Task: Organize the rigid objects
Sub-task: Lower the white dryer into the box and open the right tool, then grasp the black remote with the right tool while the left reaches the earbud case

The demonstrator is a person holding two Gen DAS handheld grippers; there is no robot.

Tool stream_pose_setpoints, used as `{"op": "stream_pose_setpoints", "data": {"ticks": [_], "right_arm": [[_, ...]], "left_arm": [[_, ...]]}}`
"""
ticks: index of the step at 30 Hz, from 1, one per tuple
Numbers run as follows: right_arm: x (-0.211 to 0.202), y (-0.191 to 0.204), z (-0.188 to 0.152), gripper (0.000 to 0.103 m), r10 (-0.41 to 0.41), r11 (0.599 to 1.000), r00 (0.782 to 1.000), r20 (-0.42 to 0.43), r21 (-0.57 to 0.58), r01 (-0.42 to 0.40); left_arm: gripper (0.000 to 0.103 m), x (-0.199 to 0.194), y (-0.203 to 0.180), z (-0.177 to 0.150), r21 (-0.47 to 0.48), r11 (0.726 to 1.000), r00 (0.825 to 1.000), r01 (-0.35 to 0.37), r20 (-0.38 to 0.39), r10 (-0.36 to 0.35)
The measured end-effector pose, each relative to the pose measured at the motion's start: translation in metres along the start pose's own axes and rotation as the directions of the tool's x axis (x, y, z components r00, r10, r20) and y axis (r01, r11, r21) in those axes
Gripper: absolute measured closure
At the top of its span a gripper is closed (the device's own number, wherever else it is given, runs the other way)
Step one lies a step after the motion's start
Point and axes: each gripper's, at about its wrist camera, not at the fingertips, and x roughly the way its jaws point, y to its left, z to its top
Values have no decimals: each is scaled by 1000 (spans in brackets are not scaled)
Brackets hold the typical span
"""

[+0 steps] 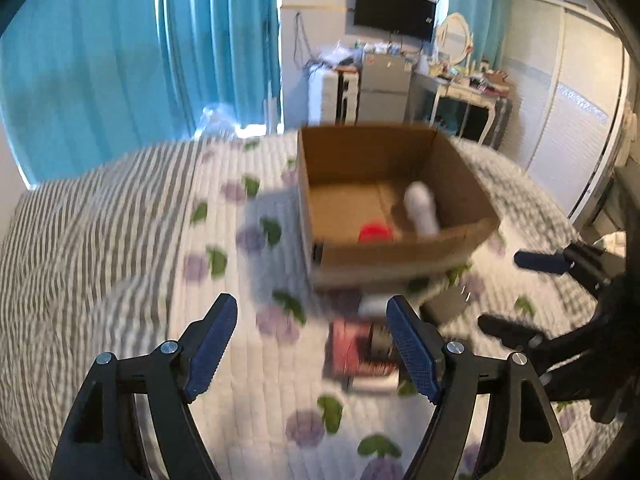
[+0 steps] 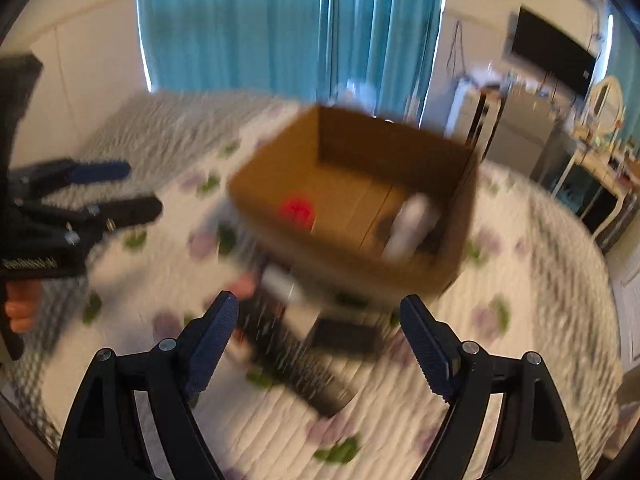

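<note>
On your far left in the left wrist view, the striped blanket covers the bed, and the blue curtain hangs behind it. Next comes the quilt with its purple and green print. Your left gripper hovers over that quilt with its jaws spread wide and nothing between them.

Just beyond its right finger lies a blurred red and dark packet, flat on the quilt. Past it, near the foot of the box, sits a dark flat item, too smeared to identify.

The cardboard box stands open on the bed, ahead of the gripper. Inside it, a red item rests against the near wall, and a white bottle lies tilted to its right.

At the right edge, your right gripper shows from the side, jaws apart and empty, beside the box.

From the right wrist view, the left gripper sits at the far left with your hand below it. The right gripper hangs open over blurred dark items on the quilt, gripping nothing. The box lies beyond, red item left, bottle right. A TV hangs on the far wall.
</note>
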Motion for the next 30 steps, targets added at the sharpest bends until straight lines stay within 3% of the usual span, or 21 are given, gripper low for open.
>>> {"op": "stream_pose_setpoints", "data": {"ticks": [8, 10, 19, 21, 25, 30], "right_arm": [[71, 18, -51, 23, -13, 999, 989, -146, -52, 5], [80, 18, -55, 30, -13, 998, 987, -162, -60, 4], [103, 15, -59, 40, -58, 996, 982, -180, -81, 44], [108, 13, -62, 61, -55, 996, 978, -202, -82, 39], [100, 7, -66, 68, -30, 998, 979, -200, -62, 17], [70, -3, -71, 85, 39, 999, 982, -183, 18, -36]], "left_arm": [[23, 52, -6, -57, -4, 1000, 987, -8, -157, 7], [23, 60, -8, -66, 0, 1000, 983, 2, -183, -2], [23, 78, -12, -77, -13, 1000, 970, 15, -242, -18], [23, 78, -11, -78, -21, 1000, 969, 15, -245, -19], [23, 76, -9, -77, -35, 999, 968, 15, -249, -23], [23, 72, -12, -73, -32, 999, 971, 18, -237, -25]]}}
